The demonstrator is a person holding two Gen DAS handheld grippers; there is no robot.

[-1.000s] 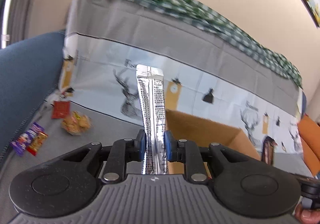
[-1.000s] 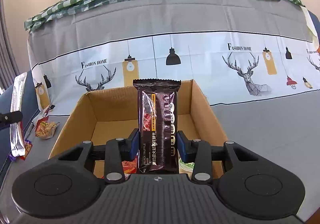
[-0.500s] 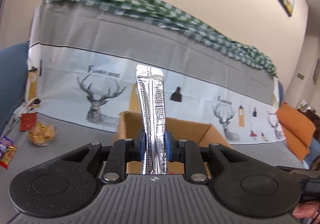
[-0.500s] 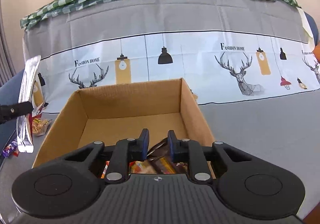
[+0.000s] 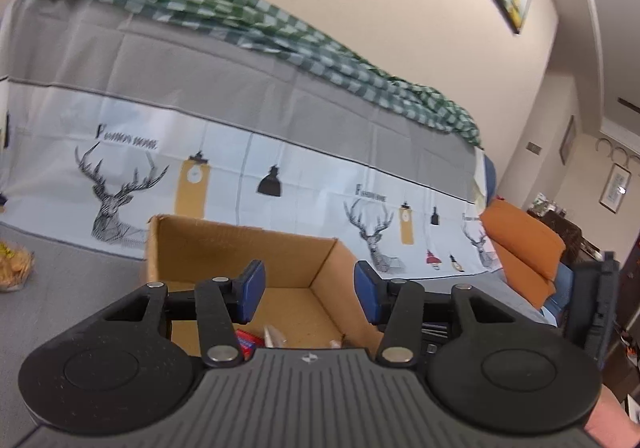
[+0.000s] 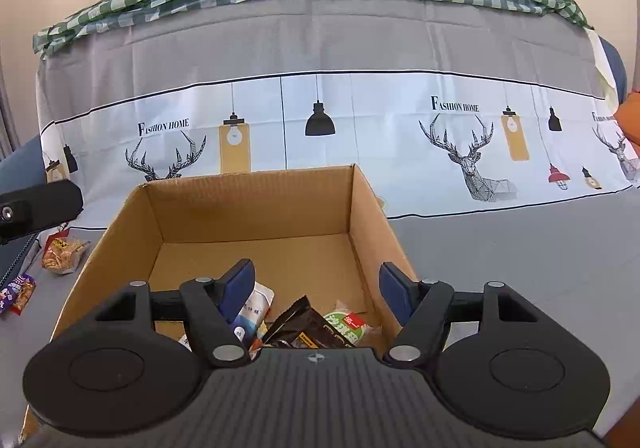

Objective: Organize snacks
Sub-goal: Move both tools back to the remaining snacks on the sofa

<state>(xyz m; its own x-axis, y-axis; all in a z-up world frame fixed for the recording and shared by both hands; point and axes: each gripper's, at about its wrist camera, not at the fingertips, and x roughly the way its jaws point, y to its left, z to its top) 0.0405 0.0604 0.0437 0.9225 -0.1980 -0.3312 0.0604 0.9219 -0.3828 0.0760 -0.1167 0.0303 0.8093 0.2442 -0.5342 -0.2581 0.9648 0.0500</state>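
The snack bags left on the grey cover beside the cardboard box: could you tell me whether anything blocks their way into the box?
Nothing visible does. The snack bags lie left of the cardboard box, whose top is open; only its left wall must be cleared.

The left black two-finger gripper with blue pads (image 5: 306,296) points slightly downward, its jaws opening with nothing between the pads. The right black two-finger gripper with blue pads (image 6: 318,292) tilts more steeply downward, jaws also opening and empty, wider apart than the left's. A bare hand (image 5: 610,426) shows at the left gripper's near right corner.
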